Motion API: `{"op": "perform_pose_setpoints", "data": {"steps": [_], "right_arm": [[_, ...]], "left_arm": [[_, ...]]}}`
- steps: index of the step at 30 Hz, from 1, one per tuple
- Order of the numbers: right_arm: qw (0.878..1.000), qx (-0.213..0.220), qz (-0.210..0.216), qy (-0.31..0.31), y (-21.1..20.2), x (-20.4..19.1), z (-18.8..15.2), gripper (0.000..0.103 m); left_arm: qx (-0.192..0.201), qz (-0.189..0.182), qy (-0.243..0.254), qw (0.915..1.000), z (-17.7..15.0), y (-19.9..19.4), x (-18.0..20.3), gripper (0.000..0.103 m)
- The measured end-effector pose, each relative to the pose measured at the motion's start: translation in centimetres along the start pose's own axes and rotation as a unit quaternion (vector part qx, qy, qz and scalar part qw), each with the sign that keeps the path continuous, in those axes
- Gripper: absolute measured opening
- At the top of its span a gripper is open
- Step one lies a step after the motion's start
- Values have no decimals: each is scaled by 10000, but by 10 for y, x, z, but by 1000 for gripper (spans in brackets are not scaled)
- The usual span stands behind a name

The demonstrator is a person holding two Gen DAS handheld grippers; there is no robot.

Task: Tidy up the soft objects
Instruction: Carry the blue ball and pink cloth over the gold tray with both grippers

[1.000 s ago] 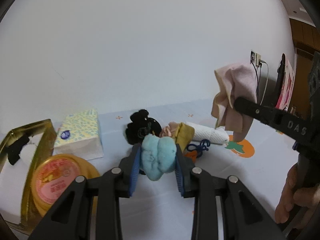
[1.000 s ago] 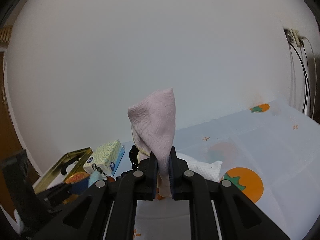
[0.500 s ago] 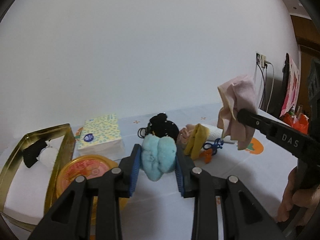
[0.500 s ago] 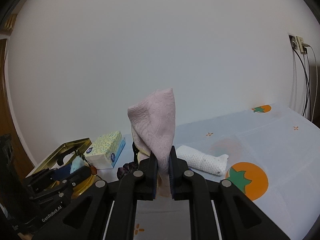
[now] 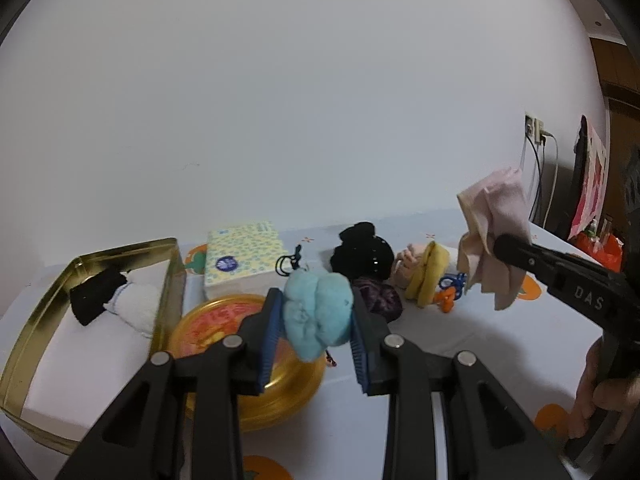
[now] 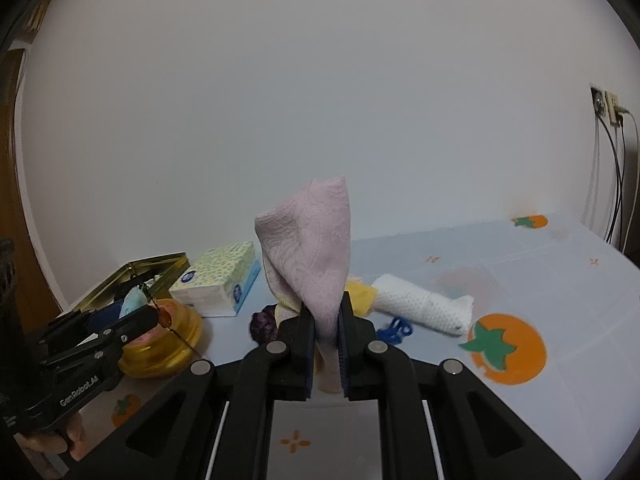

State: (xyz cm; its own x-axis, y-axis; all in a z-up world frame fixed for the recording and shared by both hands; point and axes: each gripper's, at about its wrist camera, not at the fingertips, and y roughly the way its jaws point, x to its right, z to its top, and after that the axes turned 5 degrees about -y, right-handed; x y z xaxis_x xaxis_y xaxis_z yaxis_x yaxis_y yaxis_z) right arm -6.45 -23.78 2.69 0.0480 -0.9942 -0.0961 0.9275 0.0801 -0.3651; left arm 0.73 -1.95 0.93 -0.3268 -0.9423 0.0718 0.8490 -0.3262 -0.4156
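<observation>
While both tongs hover level, right tongs (image 6: 323,350) pinch pink cloth (image 6: 310,256).

Your left gripper (image 5: 316,320) and its blue plush (image 5: 318,314) cover the middle of the round gold tin (image 5: 208,320), so its lid print is unreadable. The gold tray (image 5: 24,340) is cut by the left picture edge. Your right gripper (image 6: 326,320) and pink cloth (image 6: 310,256) hide most of the yellow soft item (image 6: 360,294) and part of the purple one (image 6: 262,322). What hangs beside the wall socket (image 5: 534,128) is too blurred to name.
</observation>
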Motion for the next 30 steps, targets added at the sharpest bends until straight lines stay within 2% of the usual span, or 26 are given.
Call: {"op": "perform_pose_setpoints", "data": {"steps": [7,14,19,30], "right_arm": [[9996,-36,268,-113,1,-30,-4,11],[9977,-61,630,-226,10,-69,-6,11],[9962,108,794,-354,11,-97,-4,11],[9899,154,1363,-357,37,-160,3,11]], "left_arm": [[88,69,21,9999,1,-6,-16,31],[173,246,-260,9992,6,-11,-49,31],[335,322,-443,9979,11,-22,-71,31],[609,883,-1038,9888,19,-41,-142,31]]}}
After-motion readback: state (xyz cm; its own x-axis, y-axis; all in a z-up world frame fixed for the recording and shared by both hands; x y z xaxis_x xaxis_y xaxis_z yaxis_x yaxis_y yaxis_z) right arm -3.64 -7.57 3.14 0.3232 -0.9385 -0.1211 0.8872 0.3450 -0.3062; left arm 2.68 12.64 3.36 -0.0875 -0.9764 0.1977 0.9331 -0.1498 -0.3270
